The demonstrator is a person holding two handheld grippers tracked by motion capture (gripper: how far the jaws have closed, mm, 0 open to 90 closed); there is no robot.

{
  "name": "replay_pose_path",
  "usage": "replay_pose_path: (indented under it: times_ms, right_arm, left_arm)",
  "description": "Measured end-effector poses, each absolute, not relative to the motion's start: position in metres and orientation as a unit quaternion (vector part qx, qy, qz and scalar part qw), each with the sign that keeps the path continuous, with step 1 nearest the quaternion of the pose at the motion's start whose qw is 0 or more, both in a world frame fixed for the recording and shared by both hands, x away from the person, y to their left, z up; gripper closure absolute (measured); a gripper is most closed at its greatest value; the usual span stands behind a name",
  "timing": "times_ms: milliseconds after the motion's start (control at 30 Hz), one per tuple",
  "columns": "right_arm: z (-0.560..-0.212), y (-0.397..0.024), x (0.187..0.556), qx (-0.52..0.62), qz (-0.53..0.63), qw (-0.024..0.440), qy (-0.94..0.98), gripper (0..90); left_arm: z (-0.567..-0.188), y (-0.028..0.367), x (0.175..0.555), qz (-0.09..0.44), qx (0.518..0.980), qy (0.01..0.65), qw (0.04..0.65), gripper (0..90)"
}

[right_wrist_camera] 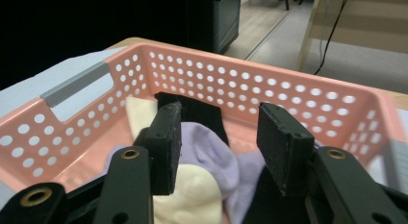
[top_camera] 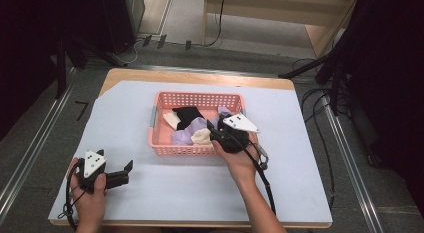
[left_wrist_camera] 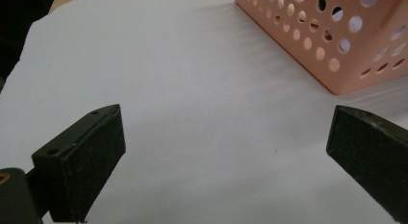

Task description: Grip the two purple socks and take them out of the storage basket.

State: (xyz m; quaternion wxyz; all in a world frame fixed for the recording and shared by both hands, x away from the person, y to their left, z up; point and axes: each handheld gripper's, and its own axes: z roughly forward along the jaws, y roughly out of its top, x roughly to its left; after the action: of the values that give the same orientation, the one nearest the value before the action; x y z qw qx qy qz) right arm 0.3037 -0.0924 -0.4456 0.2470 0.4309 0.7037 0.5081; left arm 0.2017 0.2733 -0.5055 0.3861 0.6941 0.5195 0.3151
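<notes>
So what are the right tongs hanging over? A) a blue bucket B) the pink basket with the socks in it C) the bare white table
B: the right tongs sit open above the pink basket, with a purple sock showing between the jaws, nothing pinched.

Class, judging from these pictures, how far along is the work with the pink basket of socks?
Done: nothing visibly; the table around the pink basket holds no socks, and black, lilac and cream socks all lie inside it. In hand: the right gripper hangs over the pile, jaws apart, gripping nothing. The left gripper waits open above the table. Left: apparently every sock.
</notes>
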Motion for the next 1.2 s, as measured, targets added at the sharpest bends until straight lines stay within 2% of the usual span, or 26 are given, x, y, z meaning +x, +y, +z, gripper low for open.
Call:
replay_pose_path:
  times_ms: [300,667,967,1067,1200]
  right_arm:
    - [-0.451,-0.069,0.319,0.433,0.490,0.236,0.719,55.0]
    - [-0.453,-0.050,0.339,0.455,0.457,0.196,0.739,57.9]
    - [-0.455,-0.031,0.353,0.456,0.407,0.183,0.770,55.5]
    - [-0.457,-0.026,0.358,0.468,0.381,0.163,0.781,51.7]
    - [-0.459,-0.022,0.362,0.481,0.347,0.150,0.791,53.3]
  left_arm:
    - [-0.506,0.274,0.202,0.314,0.694,0.520,0.386,0.6]
    - [-0.505,0.274,0.202,0.310,0.696,0.521,0.385,0.6]
    - [-0.505,0.274,0.203,0.309,0.697,0.521,0.385,0.6]
    - [-0.505,0.274,0.203,0.309,0.696,0.522,0.386,0.6]
    - [-0.505,0.274,0.203,0.307,0.695,0.522,0.387,0.6]
